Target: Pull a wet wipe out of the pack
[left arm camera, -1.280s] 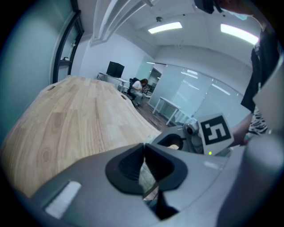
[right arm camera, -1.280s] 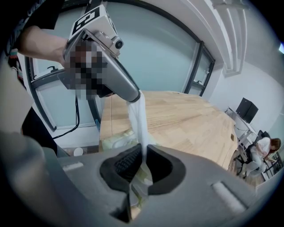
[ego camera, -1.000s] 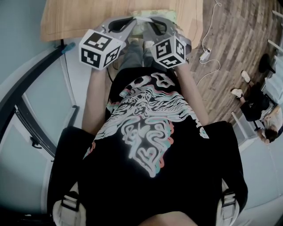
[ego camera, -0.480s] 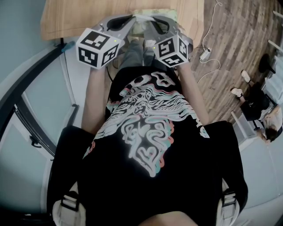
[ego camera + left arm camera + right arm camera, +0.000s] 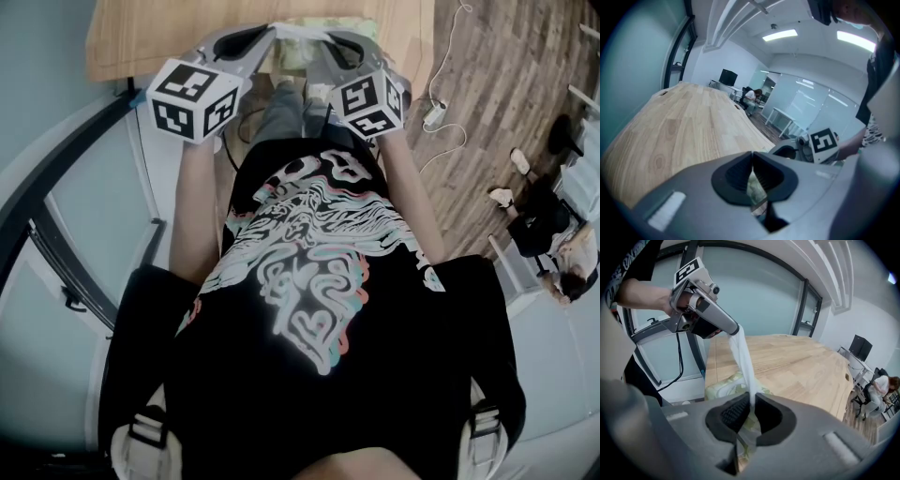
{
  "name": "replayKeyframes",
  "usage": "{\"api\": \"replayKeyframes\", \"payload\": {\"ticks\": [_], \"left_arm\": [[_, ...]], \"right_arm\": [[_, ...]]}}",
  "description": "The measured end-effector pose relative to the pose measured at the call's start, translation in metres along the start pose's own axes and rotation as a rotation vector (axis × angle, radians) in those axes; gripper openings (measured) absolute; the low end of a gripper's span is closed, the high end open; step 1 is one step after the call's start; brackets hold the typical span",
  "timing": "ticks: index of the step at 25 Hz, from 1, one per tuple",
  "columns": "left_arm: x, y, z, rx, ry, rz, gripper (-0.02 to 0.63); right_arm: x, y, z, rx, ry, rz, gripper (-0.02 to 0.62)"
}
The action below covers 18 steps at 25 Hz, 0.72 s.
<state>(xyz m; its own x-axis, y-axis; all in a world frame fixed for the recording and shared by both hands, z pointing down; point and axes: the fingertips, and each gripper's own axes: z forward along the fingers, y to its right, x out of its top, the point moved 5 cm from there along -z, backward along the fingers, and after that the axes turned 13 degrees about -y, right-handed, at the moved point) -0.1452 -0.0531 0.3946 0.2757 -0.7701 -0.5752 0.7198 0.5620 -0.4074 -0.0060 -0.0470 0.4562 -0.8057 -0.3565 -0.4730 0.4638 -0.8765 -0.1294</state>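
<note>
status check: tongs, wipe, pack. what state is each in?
left tongs: shut on the wet wipe's end.
right tongs: shut on the pack.
wet wipe: stretched taut from pack up to left tongs; lower end hidden.
pack: at the table edge, held.

Two grippers: left gripper [image 5: 752,176], right gripper [image 5: 751,414]; one wet wipe [image 5: 743,359]; one pack [image 5: 723,384]; one table [image 5: 801,362].

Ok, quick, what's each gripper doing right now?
Left gripper: closed on the wet wipe, at its upper end.
Right gripper: closed on the pack, with the wipe rising between its jaws.
</note>
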Motion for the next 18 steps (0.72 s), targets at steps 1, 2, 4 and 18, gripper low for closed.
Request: {"api": "replayKeyframes", "payload": {"ticks": [1, 2, 4, 18], "left_arm": [[-0.001, -0.002, -0.001, 0.001, 0.000, -0.004, -0.003], [-0.001, -0.004, -0.001, 0.002, 0.000, -0.007, -0.003], [-0.002, -0.005, -0.002, 0.008, 0.001, -0.010, -0.003], [-0.011, -0.026, -0.008, 0.049, 0.013, -0.055, -0.003]], "right_arm": [[0.000, 0.000, 0.001, 0.001, 0.003, 0.003, 0.034], [0.000, 0.000, 0.001, 0.001, 0.004, 0.005, 0.034], [0.001, 0.000, 0.000, -0.001, 0.005, 0.003, 0.034], [0.002, 0.001, -0.003, 0.033, 0.020, 0.025, 0.034]]}}
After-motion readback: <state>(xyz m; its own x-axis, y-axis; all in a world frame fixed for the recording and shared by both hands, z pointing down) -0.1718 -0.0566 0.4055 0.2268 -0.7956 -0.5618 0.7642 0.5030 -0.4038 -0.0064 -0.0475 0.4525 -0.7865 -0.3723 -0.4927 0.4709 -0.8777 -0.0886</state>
